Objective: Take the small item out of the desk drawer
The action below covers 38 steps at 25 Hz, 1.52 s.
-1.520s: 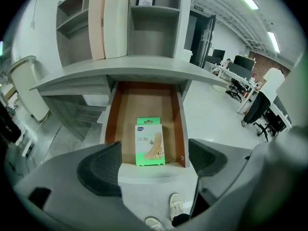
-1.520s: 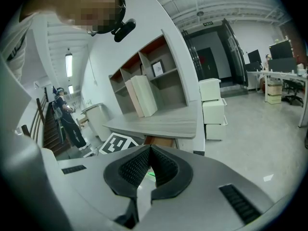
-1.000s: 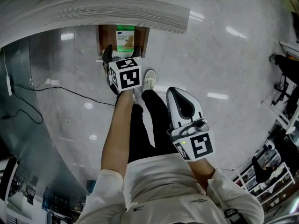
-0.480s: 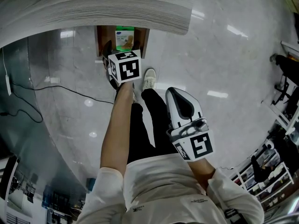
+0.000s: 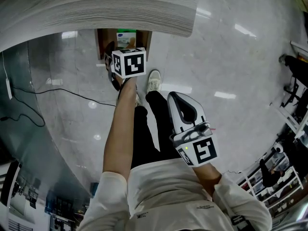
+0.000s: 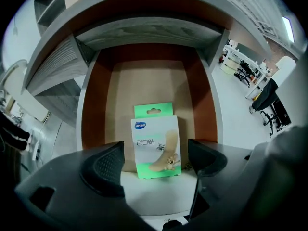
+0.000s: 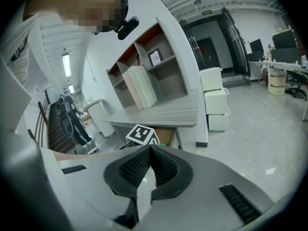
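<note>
Left claw (image 6: 155, 160) gapes over drawer (image 6: 94, 110); right claw (image 7: 150, 165) closed; glossy grey floor (image 5: 240, 81)

I can read only one text. The packet (image 6: 155, 141) in the drawer (image 6: 96, 109) bears the blue Chinese characters 创口贴 on its white front. Above them stands a small blue oval logo (image 6: 142, 126), but its letters are too small for me. The left cube (image 5: 129, 62) and the right cube (image 5: 199, 151) carry black-and-white square code patterns, not letters or numbers. In the right gripper view a green sign (image 7: 207, 13) hangs over the dark door (image 7: 209, 47); I cannot read it. The white shirt (image 5: 168, 196) has tiny dark print near its hem, also unreadable.
</note>
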Motion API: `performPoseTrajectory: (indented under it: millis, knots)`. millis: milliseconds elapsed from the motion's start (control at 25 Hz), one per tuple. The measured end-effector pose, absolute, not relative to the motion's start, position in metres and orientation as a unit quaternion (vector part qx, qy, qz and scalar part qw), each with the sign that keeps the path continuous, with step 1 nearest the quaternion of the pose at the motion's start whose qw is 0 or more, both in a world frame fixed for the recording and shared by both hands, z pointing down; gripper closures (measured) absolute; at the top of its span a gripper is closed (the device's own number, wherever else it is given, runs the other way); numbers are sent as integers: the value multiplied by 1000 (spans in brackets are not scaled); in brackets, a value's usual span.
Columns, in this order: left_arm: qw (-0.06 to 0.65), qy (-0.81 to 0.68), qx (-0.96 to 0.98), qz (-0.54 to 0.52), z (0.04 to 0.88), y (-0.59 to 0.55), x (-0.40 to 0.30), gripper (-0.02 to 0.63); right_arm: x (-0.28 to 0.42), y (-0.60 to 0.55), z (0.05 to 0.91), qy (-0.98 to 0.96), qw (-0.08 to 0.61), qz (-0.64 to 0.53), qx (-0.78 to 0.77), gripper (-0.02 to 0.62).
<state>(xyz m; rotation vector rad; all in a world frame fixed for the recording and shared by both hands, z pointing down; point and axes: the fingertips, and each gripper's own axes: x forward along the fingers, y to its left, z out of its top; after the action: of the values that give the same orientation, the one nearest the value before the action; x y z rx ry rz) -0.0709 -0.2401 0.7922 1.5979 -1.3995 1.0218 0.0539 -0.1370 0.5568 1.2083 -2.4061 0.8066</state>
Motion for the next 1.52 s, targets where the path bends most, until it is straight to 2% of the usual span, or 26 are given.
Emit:
performPoseTrajectory:
  millis: [320, 840, 1160, 1520]
  knots:
    - [415, -537, 612, 405, 803, -246, -70, 178, 51, -135, 560, -846, 167, 287, 416, 563]
    - [425, -532, 612, 401, 814, -255, -63, 179, 54, -135, 563, -844, 167, 293, 418, 563]
    - [425, -527, 620, 396, 810, -255, -61, 244, 51, -135, 562, -845, 175, 286, 416, 563]
    - [427, -533, 626, 377, 805, -255, -63, 249, 54, -130, 563, -843, 174, 285, 422, 563]
